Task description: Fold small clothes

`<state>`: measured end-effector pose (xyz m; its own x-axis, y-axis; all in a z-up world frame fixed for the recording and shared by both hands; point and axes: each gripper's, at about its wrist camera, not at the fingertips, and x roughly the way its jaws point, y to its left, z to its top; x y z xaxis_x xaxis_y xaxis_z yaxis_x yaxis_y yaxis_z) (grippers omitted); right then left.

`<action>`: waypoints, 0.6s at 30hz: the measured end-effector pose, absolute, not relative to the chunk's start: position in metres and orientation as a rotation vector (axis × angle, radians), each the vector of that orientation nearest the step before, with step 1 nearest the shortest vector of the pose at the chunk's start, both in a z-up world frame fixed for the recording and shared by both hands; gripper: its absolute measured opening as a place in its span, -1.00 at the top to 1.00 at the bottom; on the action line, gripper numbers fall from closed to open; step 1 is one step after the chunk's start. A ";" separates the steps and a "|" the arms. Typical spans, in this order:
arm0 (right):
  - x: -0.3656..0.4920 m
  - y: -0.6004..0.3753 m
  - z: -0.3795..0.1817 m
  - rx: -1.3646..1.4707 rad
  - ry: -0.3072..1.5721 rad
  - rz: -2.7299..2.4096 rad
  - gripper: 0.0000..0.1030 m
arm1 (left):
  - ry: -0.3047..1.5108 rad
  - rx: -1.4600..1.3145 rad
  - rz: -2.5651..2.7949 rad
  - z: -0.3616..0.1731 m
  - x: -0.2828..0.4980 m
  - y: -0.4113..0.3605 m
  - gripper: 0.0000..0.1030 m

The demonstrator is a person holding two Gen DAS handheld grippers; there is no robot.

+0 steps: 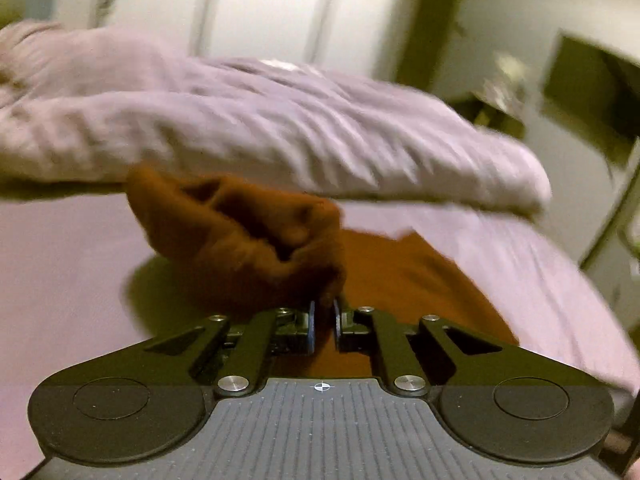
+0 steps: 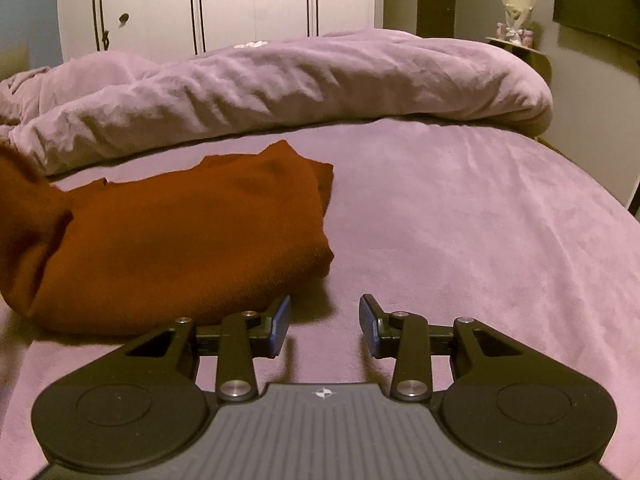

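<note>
Garment: a rust-brown knit top (image 2: 192, 240) lies on the bed (image 2: 460, 220), on the left part of the sheet as the right wrist view shows it, folded into a thick pad with its right edge doubled over
Lifted part: in the left wrist view a bunched fold of the rust-brown knit top (image 1: 240, 232) is raised off the sheet, with a dark shadow on the bed beneath it; the rest of the cloth lies flat to the right of the fold
Left gripper: the left gripper (image 1: 324, 320) has its blue pads drawn almost together, pinching an edge of the brown cloth at the tips; this view is blurred, so the exact seam it grips cannot be told
Right gripper: the right gripper (image 2: 324, 324) stands partly spread with nothing between its pads; it hangs over bare sheet just beside the near right corner of the folded top, and its left finger (image 2: 280, 320) sits close to the cloth edge, though whether it touches cannot be told
Bed: covered by a mauve sheet, with light creases toward its right edge
Duvet: a rumpled pale mauve duvet (image 2: 280, 84) is heaped along the far edge of the bed, behind the top
Background: a white wardrobe (image 2: 240, 0) with dark handles stands beyond the duvet; a small shelf (image 2: 516, 46) with pale ornaments sits at the far right
</note>
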<state>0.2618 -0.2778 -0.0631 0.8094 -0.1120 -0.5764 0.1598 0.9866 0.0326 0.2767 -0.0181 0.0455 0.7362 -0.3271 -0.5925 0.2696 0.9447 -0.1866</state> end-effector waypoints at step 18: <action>0.284 -0.250 -0.029 0.133 0.533 0.072 0.15 | 0.813 -0.273 -0.089 0.004 0.249 0.045 -0.10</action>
